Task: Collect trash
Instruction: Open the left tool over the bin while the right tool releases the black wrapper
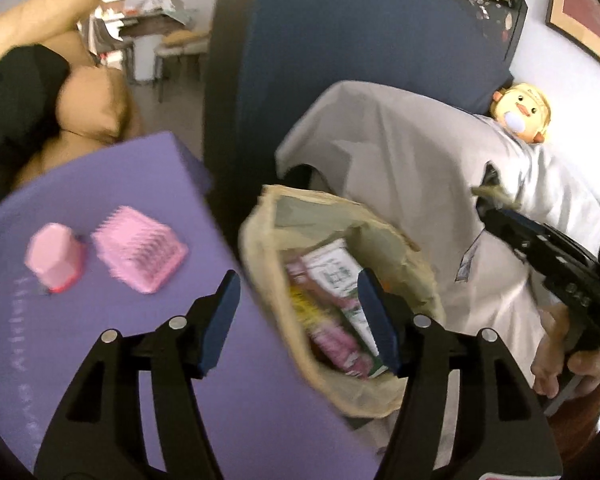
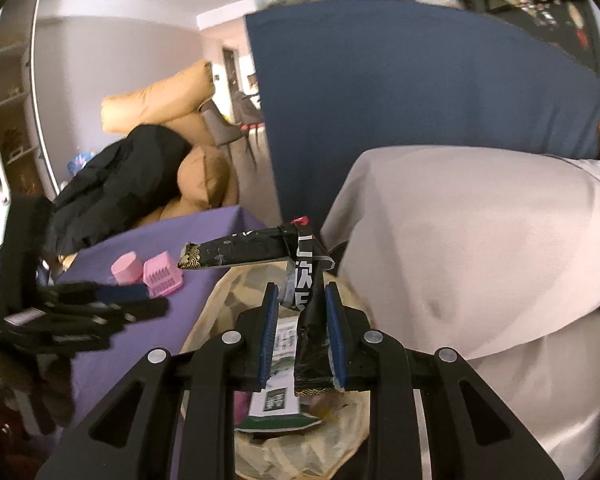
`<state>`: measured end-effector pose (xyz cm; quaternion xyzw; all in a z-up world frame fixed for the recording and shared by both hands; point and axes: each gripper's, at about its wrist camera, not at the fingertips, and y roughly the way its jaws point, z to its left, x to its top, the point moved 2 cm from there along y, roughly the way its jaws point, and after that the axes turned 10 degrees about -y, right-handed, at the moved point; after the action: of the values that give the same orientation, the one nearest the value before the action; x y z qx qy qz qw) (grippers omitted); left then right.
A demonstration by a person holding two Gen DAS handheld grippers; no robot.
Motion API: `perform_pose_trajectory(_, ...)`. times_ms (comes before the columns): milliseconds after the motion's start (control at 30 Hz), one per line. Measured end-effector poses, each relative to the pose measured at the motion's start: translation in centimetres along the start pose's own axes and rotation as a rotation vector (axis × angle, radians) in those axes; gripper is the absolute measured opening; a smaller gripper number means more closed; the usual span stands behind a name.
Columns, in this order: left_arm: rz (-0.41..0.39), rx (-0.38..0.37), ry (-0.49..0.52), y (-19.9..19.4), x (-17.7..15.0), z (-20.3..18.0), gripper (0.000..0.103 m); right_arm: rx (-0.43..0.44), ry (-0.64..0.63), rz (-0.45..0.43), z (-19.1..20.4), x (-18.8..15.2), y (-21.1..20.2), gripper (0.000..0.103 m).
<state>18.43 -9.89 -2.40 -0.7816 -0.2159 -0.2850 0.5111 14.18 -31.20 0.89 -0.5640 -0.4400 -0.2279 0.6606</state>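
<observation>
Between blue ribbed fingers (image 2: 334, 328), crumpled glossy black wrapper (image 2: 256, 248)

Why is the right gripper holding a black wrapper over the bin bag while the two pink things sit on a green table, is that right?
Nearly. The table is purple, not green, as the right wrist view shows. The right gripper holds the black wrapper over the bin bag, and the two pink things sit on that table.

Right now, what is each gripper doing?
Left gripper: open, empty, over the trash bag.
Right gripper: shut on a black wrapper, above the bag.
</observation>
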Motion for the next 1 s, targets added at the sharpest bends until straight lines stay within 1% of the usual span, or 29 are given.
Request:
perform_pose_trajectory(67,-0.013,0.052,0.013,-1.0,-0.5,1.0,0.058,0.012,-0.017,0.028,0.9,-0.3,1.3,0.023)
perform_pose_trajectory(133,-0.011,0.083,0.008,-1.8,-1.2,2.3,0.058,0.022,-0.033,0.077,1.8,-1.2,3.4,0.023)
perform_pose_trajectory(233,0.000,0.104,-0.019,-2.6,-2.1,4.1,0.058,0.042,-0.029,0.182,2.5,-3.0,7.3,0.023)
perform_pose_trajectory(367,-0.006,0.120,-0.082,-3.7,-3.1,6.3,0.058,0.015,-0.041,0.317,2.7,-5.8,11.9,0.023)
perform_pose_trajectory(467,-0.029,0.124,-0.117,-4.4,-3.5,7.4,0.058,0.016,-0.046,0.362,3.1,-6.6,13.3,0.023)
perform_pose_trajectory(567,-0.047,0.132,-0.131,-4.9,-3.7,8.1,0.058,0.008,-0.067,0.398,3.7,-7.0,14.1,0.023)
perform_pose_trajectory(633,-0.051,0.132,-0.144,-5.0,-3.9,8.5,0.058,-0.008,-0.090,0.417,4.1,-7.1,14.3,0.023)
perform_pose_trajectory(700,-0.051,0.130,-0.161,-5.3,-4.3,9.1,0.058,-0.009,-0.076,0.423,3.9,-7.0,14.1,0.024)
perform_pose_trajectory(767,-0.051,0.126,-0.175,-5.6,-4.7,9.5,0.058,0.016,-0.041,0.427,3.8,-6.8,13.8,0.028)
perform_pose_trajectory(800,-0.051,0.123,-0.187,-5.8,-4.8,9.7,0.058,0.037,-0.014,0.426,3.6,-6.8,13.3,0.037)
perform_pose_trajectory(833,-0.053,0.118,-0.200,-6.1,-4.9,10.0,0.058,0.037,0.000,0.423,3.5,-6.7,12.8,0.042)
perform_pose_trajectory(867,-0.057,0.112,-0.212,-6.5,-5.0,10.1,0.058,0.026,0.003,0.417,3.5,-6.6,12.4,0.051)
perform_pose_trajectory(900,-0.065,0.106,-0.215,-7.0,-5.1,10.2,0.058,-0.003,-0.003,0.390,3.7,-6.3,11.2,0.054)
perform_pose_trajectory(967,-0.091,0.102,-0.205,-8.3,-5.3,10.1,0.059,-0.032,-0.017,0.340,4.4,-5.5,9.1,0.058)
perform_pose_trajectory(1000,-0.107,0.103,-0.195,-9.0,-5.5,9.9,0.062,-0.040,-0.017,0.322,4.7,-5.2,8.2,0.060)
